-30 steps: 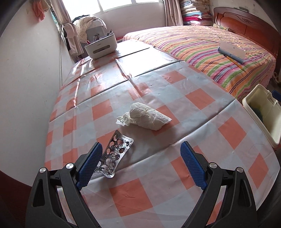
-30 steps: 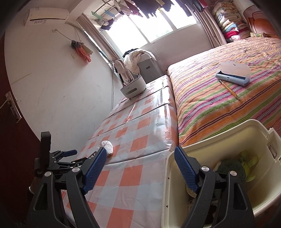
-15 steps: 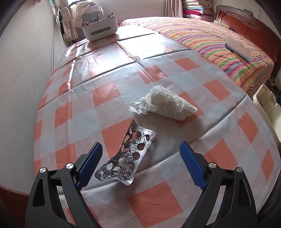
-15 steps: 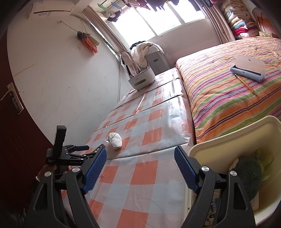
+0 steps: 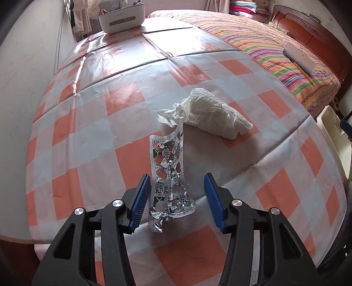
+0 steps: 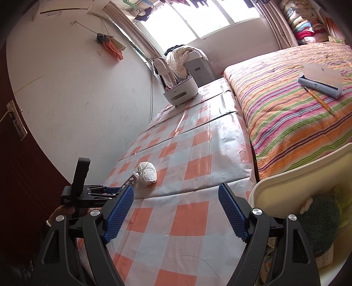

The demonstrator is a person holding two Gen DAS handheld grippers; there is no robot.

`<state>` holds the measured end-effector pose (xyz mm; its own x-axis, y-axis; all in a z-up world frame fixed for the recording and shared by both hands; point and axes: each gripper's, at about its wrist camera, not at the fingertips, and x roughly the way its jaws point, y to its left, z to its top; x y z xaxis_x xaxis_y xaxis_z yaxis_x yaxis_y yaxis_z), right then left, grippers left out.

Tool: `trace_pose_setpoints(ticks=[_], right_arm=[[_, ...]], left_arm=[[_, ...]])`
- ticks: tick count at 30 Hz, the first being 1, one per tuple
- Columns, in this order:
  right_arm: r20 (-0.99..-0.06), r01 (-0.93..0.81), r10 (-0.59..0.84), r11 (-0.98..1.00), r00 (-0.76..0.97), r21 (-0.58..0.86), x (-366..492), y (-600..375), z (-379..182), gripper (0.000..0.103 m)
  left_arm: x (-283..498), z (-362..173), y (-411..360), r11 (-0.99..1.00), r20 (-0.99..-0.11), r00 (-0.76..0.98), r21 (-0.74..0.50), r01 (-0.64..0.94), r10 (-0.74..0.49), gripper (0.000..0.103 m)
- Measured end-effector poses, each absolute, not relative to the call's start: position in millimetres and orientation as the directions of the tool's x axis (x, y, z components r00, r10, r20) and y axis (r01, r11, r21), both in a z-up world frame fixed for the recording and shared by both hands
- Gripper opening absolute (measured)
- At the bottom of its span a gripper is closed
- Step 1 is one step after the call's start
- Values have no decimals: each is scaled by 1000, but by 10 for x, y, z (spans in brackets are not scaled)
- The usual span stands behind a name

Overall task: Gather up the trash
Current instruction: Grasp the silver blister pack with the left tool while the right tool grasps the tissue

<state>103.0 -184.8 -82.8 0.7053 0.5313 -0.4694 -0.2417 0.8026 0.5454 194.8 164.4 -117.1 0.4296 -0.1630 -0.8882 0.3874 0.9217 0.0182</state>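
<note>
Between the closing left gripper (image 5: 177, 199) pads lies the blister pack (image 5: 169, 182), not yet pinched. Thin foil may buckle and slip free. Right gripper (image 6: 176, 211) is open, empty.

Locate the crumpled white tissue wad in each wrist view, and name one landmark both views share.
Left wrist view: the crumpled tissue wad lies right of centre on the checked tablecloth, just beyond the far tip of the empty blister pack.
Right wrist view: it sits left of centre, mid-height, beyond the right gripper.
Shared landmark: the white organizer caddy at the table's far end.
</note>
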Motion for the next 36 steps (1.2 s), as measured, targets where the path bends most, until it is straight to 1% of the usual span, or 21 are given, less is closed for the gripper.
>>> trace_pose_setpoints(ticks=[3, 6, 7, 11, 20, 29, 31, 33, 35, 36], right_arm=[[-477, -267, 534, 813, 698, 518, 1157, -1710, -771, 77], [-492, -305, 544, 820, 680, 485, 1315, -1520, -727, 77], [-499, -316, 546, 823, 673, 473, 1374, -1453, -716, 77], [-541, -355, 544, 836, 642, 419, 1620, -1173, -715, 77], [-671, -446, 503, 851, 544, 277, 2105, -487, -933, 77], [-749, -524, 445, 838, 492, 153, 2325, 14, -1082, 76], [-763, -533, 437, 834, 477, 144, 2352, 75, -1127, 74], [-780, -537, 423, 833, 461, 134, 2388, 130, -1180, 67], [-793, -546, 407, 830, 453, 114, 2406, 171, -1231, 58], [-800, -547, 399, 830, 449, 106, 2411, 190, -1257, 56]], left_arm=[[1931, -1171, 1632, 925, -886, 434, 19, 380, -160, 48], [1934, -1160, 1629, 931, -884, 441, 19, 364, -154, 37], [1940, -1157, 1635, 934, -884, 441, 15, 356, -154, 35], [1953, -1149, 1670, 950, -881, 445, -15, 313, -161, 34], [1880, -1126, 1764, 980, -867, 489, -4, 198, -102, 33], [1749, -932, 1945, 994, -829, 552, -36, 100, -86, 33], [1729, -905, 1964, 994, -826, 556, -46, 96, -92, 33], [1709, -889, 1965, 995, -822, 563, -41, 89, -84, 33], [1695, -880, 1951, 995, -823, 562, -39, 94, -85, 33], [1682, -874, 1943, 995, -821, 564, -39, 96, -87, 33]])
